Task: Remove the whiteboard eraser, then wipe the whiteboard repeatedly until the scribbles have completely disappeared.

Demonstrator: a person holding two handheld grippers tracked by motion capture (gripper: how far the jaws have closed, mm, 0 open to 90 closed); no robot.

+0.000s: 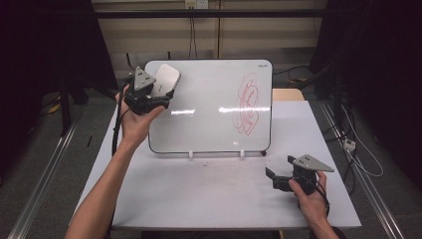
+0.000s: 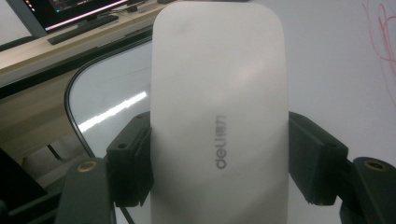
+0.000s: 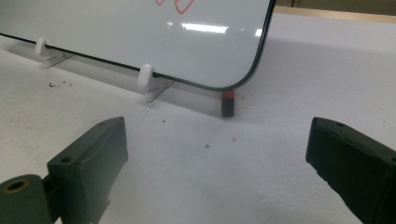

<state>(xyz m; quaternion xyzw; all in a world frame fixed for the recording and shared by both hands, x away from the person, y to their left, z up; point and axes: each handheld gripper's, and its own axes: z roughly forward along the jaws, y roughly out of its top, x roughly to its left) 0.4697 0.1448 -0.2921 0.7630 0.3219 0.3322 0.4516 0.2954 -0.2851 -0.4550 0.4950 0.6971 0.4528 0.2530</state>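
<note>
**Eraser held at the whiteboard's upper left corner, right gripper resting open on the table**

High view: a whiteboard stands tilted on small white feet in the middle of a white table. Red scribbles sit on the right part of the board. In the upper left of the frame, the left gripper is held up by the person's hand and clamps a white eraser, which lies against the board's upper left corner. In the lower right of the frame, the right gripper sits low over the table in front of the board's lower right corner, well apart from the eraser, its jaws pointing left and spread with nothing between them.

Left gripper view: the eraser runs up the middle of the frame, its grey printed brand name reading sideways. The two black jaws press on its left and right sides in the lower half, so the gripper is closed on it. Behind it lies the board, with a trace of the red scribbles at the upper right edge and a monitor at the upper left.

Right gripper view: the jaws stand wide apart at the lower left and lower right, bare table between them. The board's lower edge crosses the top of the frame on its white feet. A small dark stub with a red top stands just below the board's rounded corner.
</note>
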